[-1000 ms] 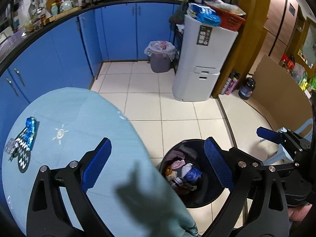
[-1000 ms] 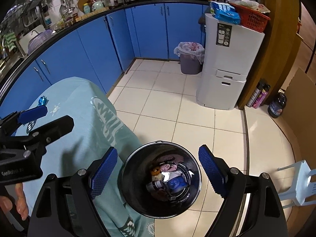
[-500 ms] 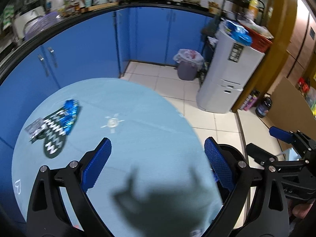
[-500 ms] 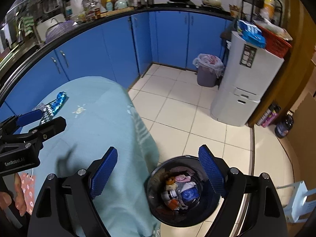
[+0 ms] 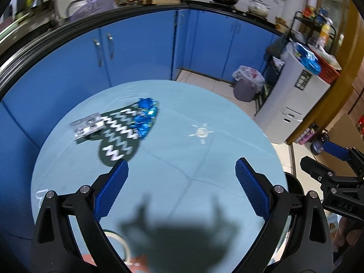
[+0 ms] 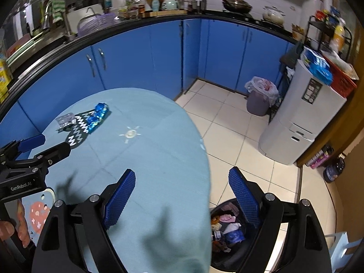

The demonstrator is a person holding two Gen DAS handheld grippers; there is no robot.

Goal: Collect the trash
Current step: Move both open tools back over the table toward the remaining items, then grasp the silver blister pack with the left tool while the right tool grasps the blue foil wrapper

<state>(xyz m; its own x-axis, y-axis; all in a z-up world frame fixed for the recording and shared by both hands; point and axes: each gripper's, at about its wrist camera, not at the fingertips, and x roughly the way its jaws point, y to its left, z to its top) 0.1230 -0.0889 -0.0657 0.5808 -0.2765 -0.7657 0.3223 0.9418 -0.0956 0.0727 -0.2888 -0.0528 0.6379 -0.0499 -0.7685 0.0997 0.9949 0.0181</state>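
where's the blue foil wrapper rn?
Blue foil wrapper lies on the round table's far left, atop the zigzag mitt, right of the clear wrapper; both views show it.

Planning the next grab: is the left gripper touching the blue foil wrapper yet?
Apart. In the left wrist view the left gripper is open, with bare tablecloth between its fingertips and the blue foil wrapper.

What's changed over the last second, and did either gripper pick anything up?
Both grippers swung from the black bin on the floor back over the table, toward the wrappers. Left gripper and right gripper stay open and empty. The blue wrapper and clear wrapper lie where they were.
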